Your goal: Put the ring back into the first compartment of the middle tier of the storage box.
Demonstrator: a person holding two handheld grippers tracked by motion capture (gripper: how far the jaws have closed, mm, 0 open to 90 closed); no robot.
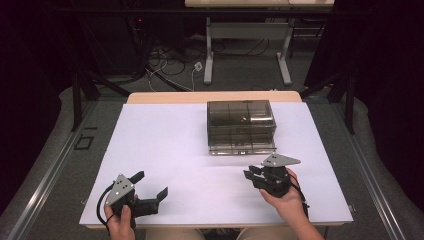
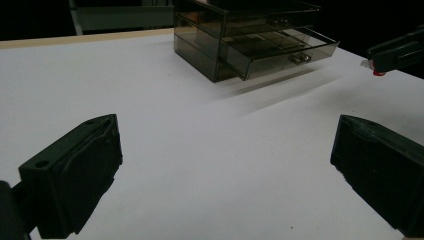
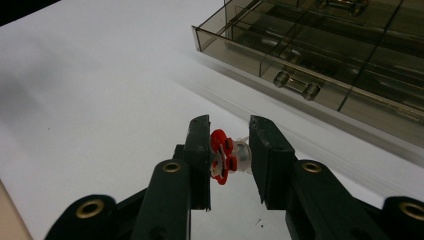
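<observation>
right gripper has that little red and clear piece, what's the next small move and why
Probably carry it forward over the open bottom drawer. The right gripper is shut on the red and clear piece, the drawer box stands just ahead with that drawer pulled out, and the left gripper sits open and idle.

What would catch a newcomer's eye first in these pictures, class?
A small red and clear piece clamped between the right gripper's jaws stands out against the white table. Beyond it sits a smoky transparent drawer box at the table's far middle, its bottom drawer pulled out. The left gripper rests wide open near the front edge.
</observation>
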